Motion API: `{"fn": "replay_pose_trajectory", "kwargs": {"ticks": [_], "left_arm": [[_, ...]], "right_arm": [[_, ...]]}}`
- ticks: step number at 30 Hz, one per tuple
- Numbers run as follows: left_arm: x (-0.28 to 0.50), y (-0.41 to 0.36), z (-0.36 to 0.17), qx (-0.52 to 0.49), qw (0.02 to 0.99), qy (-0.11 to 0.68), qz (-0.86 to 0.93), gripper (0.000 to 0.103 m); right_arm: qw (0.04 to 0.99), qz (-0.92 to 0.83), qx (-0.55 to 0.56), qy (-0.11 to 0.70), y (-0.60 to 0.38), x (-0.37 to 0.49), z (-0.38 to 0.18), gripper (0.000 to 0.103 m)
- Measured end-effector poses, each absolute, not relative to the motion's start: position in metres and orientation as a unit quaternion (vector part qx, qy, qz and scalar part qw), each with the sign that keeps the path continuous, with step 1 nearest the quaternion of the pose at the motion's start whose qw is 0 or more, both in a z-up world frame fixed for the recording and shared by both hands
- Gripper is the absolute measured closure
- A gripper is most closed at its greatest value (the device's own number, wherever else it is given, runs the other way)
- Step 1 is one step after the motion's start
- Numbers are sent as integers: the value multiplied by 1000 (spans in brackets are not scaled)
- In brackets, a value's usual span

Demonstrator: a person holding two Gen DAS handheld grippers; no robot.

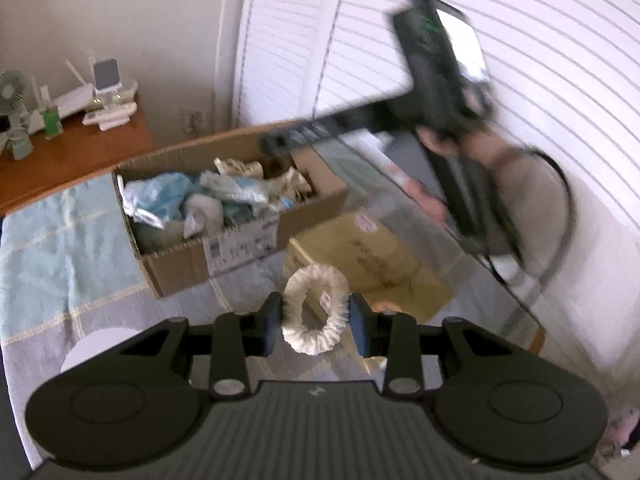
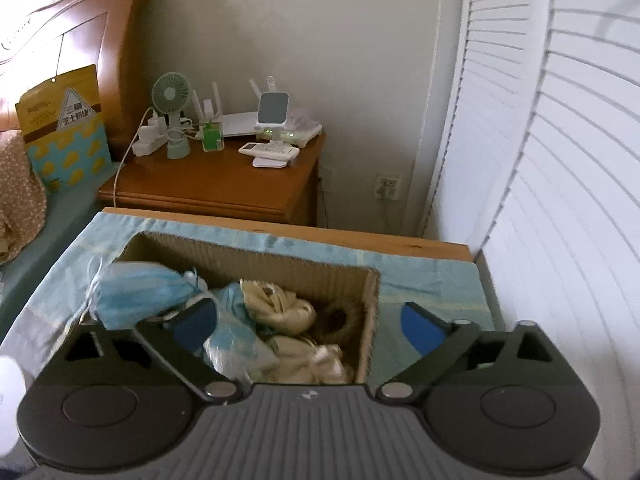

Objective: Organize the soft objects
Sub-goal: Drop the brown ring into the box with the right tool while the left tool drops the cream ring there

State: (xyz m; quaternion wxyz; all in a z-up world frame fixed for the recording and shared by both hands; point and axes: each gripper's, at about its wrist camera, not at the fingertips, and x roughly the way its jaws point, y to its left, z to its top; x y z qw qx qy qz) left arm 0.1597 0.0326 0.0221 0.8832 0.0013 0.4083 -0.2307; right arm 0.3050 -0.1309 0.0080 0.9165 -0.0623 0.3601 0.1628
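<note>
ruffled white fabric ring [image 1: 315, 312] sits clenched between the left gripper [image 1: 316, 326] pads, above the checked cloth [image 1: 60, 248]. only the left view shows a smaller closed carton [image 1: 372, 264]. right gripper [image 2: 308, 320], tilted down, gapes empty over the corrugated box [image 2: 370, 292] of crumpled blue and cream soft things.

A brown wooden nightstand [image 2: 224, 184] stands by the beige wall, carrying a small pale green desk fan [image 2: 171, 94], a white router with upright antennas [image 2: 240, 122], a white remote control [image 2: 269, 150] and a little green bottle [image 2: 211, 136]. White louvred doors [image 2: 560, 160] fill the right side. A curved wooden headboard [image 2: 116, 40] rises at left, with a yellow and blue printed bag [image 2: 64, 128] leaning against it.
</note>
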Motion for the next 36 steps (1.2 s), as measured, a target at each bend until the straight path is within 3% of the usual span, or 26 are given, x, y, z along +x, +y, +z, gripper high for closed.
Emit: {"fn": "replay_pose_trajectory", "kwargs": {"ticks": [9,16,32,33,35,36], "left_arm": [[184,22,20,-1,909,376,-181,68],[210,17,11,-4,912,379,-158,68],[272,11,3,20,924,368,-101,65],[273,11,2,18,924,369,-99,58],[273,12,0,11,924,370,-94,27],[271,13,0,8,927,365,-87,6]], "right_arm": [[933,116,-75,331,-168,225,15,0],[938,106,-24,330,-191,171,8,0],[937,111,-20,332,-203,145,8,0],[937,111,-18,332,-204,144,9,0],[937,110,-16,330,-205,143,10,0],[938,110,-16,330,-206,143,11,0]]}}
